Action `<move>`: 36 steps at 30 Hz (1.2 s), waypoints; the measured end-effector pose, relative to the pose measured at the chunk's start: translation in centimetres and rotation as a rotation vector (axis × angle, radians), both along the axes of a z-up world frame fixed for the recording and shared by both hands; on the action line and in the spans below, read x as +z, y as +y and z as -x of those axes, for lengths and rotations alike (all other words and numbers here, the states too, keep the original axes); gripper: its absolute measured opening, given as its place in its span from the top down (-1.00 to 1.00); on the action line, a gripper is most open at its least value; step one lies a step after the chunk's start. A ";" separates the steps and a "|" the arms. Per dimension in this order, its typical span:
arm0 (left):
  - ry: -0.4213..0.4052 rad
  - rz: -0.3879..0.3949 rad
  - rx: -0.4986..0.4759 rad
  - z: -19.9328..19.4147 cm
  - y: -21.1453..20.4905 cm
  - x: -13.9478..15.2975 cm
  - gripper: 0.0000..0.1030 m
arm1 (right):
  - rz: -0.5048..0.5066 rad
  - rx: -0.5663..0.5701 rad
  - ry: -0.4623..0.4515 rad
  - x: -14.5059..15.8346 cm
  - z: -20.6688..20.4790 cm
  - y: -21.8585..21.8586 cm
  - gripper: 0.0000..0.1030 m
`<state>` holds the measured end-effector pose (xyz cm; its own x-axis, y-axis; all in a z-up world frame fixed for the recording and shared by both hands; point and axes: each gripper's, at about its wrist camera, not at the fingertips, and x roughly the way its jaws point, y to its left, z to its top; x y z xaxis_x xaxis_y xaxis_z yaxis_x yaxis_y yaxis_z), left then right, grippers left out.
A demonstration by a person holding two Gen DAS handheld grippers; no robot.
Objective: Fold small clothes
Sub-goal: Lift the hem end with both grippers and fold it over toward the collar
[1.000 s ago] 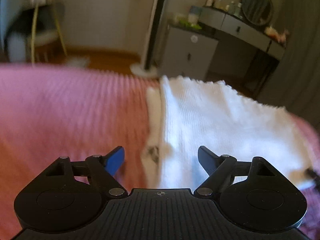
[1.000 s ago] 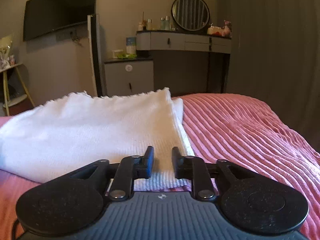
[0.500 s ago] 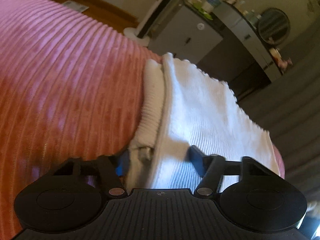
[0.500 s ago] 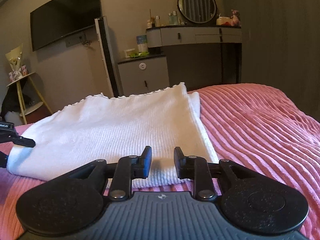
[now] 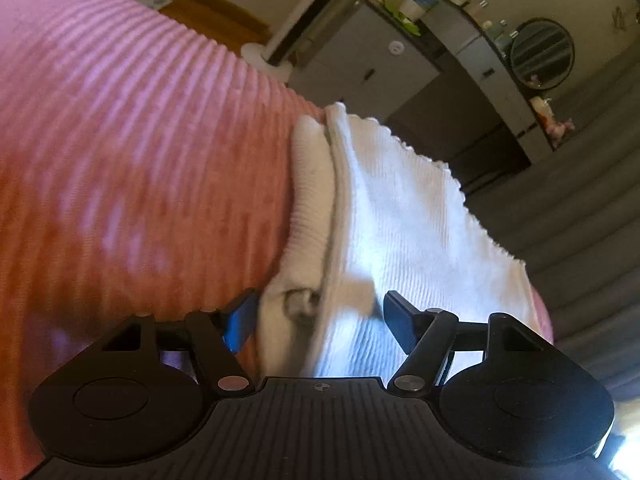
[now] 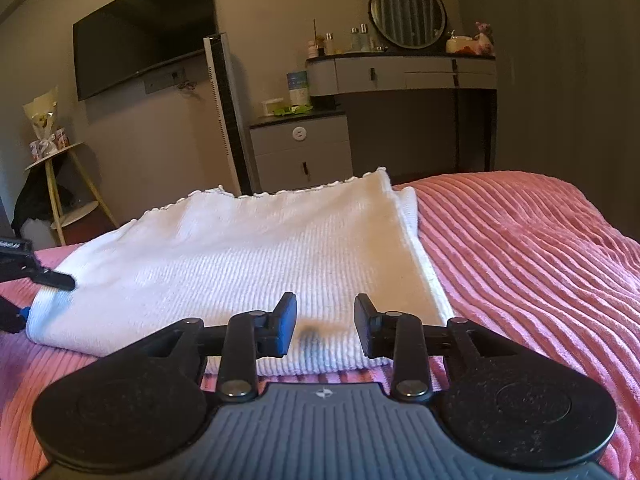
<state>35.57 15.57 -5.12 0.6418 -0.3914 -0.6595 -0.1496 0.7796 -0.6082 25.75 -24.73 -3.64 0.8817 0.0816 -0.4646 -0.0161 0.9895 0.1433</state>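
White cloth (image 6: 256, 248) lies on the pink bed (image 6: 520, 248), and it is already folded at least once. Two layers show at its side edge in the left wrist view, so some of the job looks done. One more fold probably comes next, because both grippers sit at the near edge.

The left gripper (image 5: 320, 316) is open, with its fingers on both sides of the cloth's near corner. It has not pinched yet. The right gripper (image 6: 325, 320) is open too, just over the near edge of the cloth, and it holds nothing.

A second ago the left gripper was level and back from the cloth. Now it is tipped over and has moved in around the corner. The right gripper's fingers were almost together then, and they have spread apart since.
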 end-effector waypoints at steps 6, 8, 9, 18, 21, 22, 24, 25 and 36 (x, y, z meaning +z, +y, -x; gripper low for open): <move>0.009 0.121 0.057 -0.5 0.7 0.1 0.41 | -0.009 -0.006 -0.003 -0.1 -0.1 -0.3 0.40; -0.030 0.067 0.028 -0.2 -0.2 1.7 0.43 | -0.020 -0.015 -0.002 -0.1 -0.2 -0.6 0.40; -0.057 0.034 0.010 -0.1 -1.0 2.8 0.45 | -0.027 -0.019 -0.002 -0.1 -0.3 -0.8 0.40; -0.301 -0.170 -0.286 -0.1 -14.0 12.3 0.46 | -0.072 -0.045 -0.011 0.1 -0.2 -1.9 0.40; -0.311 -0.242 -0.393 -0.5 -20.0 12.2 0.45 | -0.089 -0.058 -0.021 0.4 -0.1 -2.4 0.40; -0.306 -0.252 -0.415 -0.7 -21.6 11.6 0.44 | -0.094 -0.065 -0.024 0.4 -0.1 -2.7 0.40; -0.259 -0.250 -0.435 -1.4 -24.2 9.6 0.42 | -0.116 -0.080 -0.024 0.4 -0.1 -3.4 0.40; -0.236 -0.256 -0.443 -1.8 -25.3 8.4 0.41 | -0.135 -0.087 -0.023 0.4 -0.1 -3.8 0.40; -0.209 -0.094 -0.263 1.8 -22.0 6.4 -0.51 | -0.270 -0.104 -0.028 -0.2 -0.6 -6.1 0.40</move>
<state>33.79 -6.46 1.28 0.6516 -0.5054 -0.5657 0.1842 0.8288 -0.5283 26.31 -30.85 -3.83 0.9040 0.1074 -0.4138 0.0760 0.9121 0.4028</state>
